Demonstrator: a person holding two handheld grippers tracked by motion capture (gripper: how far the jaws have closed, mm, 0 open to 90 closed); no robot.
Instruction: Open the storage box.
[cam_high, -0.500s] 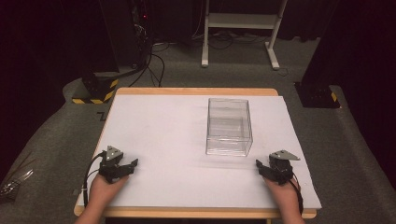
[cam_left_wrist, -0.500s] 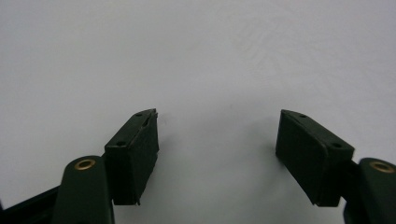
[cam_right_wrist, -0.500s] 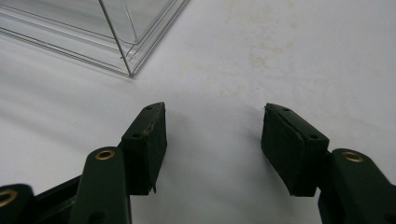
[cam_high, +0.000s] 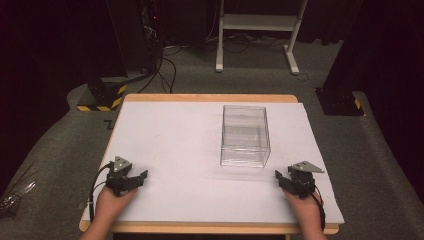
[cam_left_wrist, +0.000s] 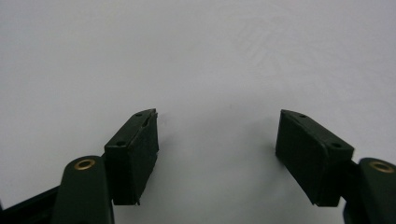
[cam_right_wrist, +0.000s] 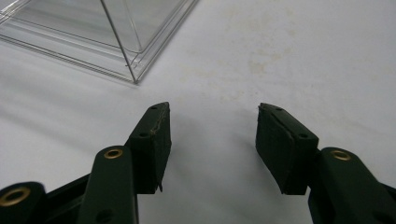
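Left gripper (cam_high: 142, 176) sits low on the white sheet (cam_high: 175, 140) at about 7 o'clock of the table (cam_high: 210, 98), jaws spread wide, nothing between them; in the left gripper view (cam_left_wrist: 217, 135) only bare white surface lies in the gap. Person's left hand (cam_high: 111, 200) holds it from the bottom edge, cable looping off its left side, grey three-cornered plate on top.

Right gripper (cam_high: 278, 176) sits at about 5 o'clock, also on the sheet, jaws wide apart and empty; right gripper view (cam_right_wrist: 212, 130) shows plain sheet between the pads. Right hand (cam_high: 306, 207) behind it, grey plate on top.

Clear plastic box (cam_high: 245, 135) stands upright on the sheet, just right of table centre, toward 1–2 o'clock. It looks empty. It is near the right gripper but apart from it, at roughly 11 o'clock from that gripper; in the right gripper view a box corner (cam_right_wrist: 116, 42) shows at upper left, not touching either jaw. Well apart from the left gripper.

Beyond the table: grey carpet, a white frame stand (cam_high: 257, 30) at 12 o'clock, a black-and-yellow striped base (cam_high: 102, 95) at 10 o'clock.
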